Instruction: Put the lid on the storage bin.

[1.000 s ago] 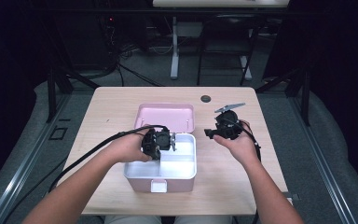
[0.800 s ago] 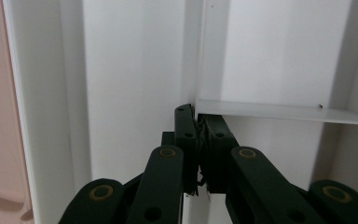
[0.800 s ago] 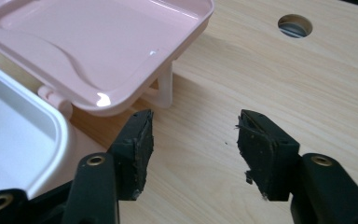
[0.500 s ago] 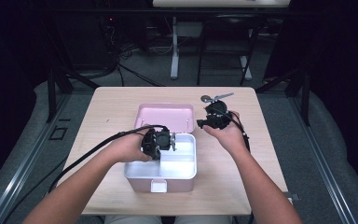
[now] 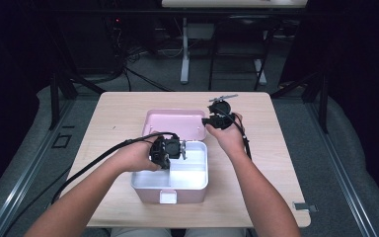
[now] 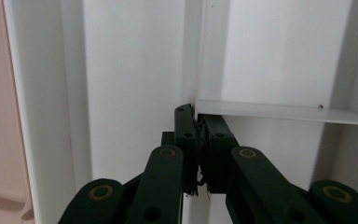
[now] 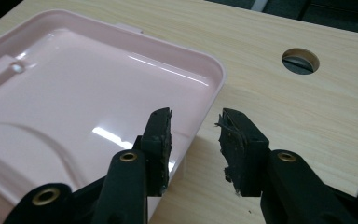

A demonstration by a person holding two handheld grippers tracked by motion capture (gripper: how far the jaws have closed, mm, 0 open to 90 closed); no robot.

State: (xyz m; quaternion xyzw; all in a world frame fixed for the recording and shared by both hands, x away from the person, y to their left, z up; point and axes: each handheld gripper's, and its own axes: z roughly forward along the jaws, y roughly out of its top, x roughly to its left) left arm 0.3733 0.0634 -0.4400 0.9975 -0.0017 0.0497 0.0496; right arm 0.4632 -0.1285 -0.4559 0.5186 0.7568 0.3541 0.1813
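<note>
Left gripper (image 6: 198,140) is clamped on the white divider (image 6: 279,111) inside the box (image 5: 170,183) at lower centre, right gripper (image 7: 193,140) gapes wide over the pink lid (image 7: 74,93) edge, upper centre — prob. risk: lid skids on contact, or the divider twists.

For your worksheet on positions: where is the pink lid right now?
In the high view the pink lid lies open on the table behind the white box, just left of the right gripper.

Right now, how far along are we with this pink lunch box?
Done: the box is open and its pink lid lies flat on the table behind it. In hand: the left gripper is shut on the white divider inside the box; the right gripper is open at the lid's edge. Left, probably: grasping the lid.
</note>
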